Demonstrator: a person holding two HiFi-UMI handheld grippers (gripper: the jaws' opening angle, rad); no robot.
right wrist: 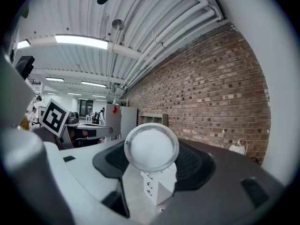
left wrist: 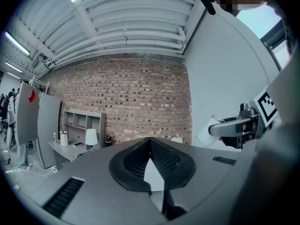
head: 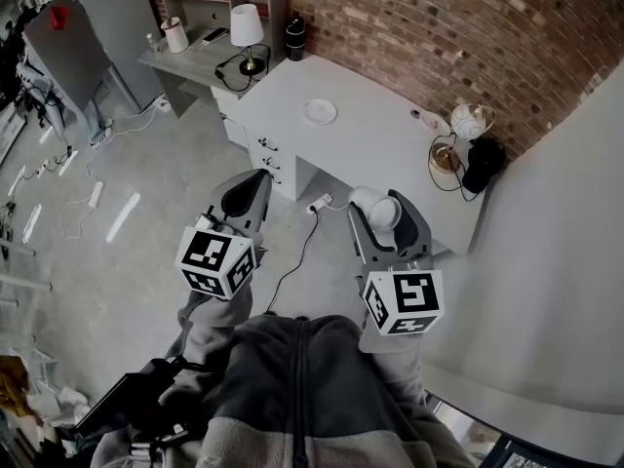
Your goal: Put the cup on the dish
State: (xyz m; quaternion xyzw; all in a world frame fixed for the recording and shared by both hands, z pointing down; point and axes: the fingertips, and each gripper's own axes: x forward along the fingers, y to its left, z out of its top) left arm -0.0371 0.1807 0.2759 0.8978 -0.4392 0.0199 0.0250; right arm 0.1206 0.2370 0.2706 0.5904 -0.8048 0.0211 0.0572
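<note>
A small white dish (head: 320,112) lies on the white desk (head: 370,154) ahead of me, well beyond both grippers. My right gripper (head: 383,214) is held in the air short of the desk's near edge, shut on a white cup (head: 376,203). In the right gripper view the cup (right wrist: 151,148) lies on its side between the jaws, with its round end facing the camera. My left gripper (head: 259,177) hovers over the floor to the left, its jaws shut with nothing between them. In the left gripper view the closed black pads (left wrist: 161,161) point at the brick wall.
A brick wall (head: 439,27) runs behind the desk. A globe lamp (head: 470,123) and a black object (head: 485,164) sit at the desk's right end. A second desk holds a table lamp (head: 246,27) and a dark flask (head: 294,37). Drawers (head: 265,154) and a power strip (head: 319,204) are below.
</note>
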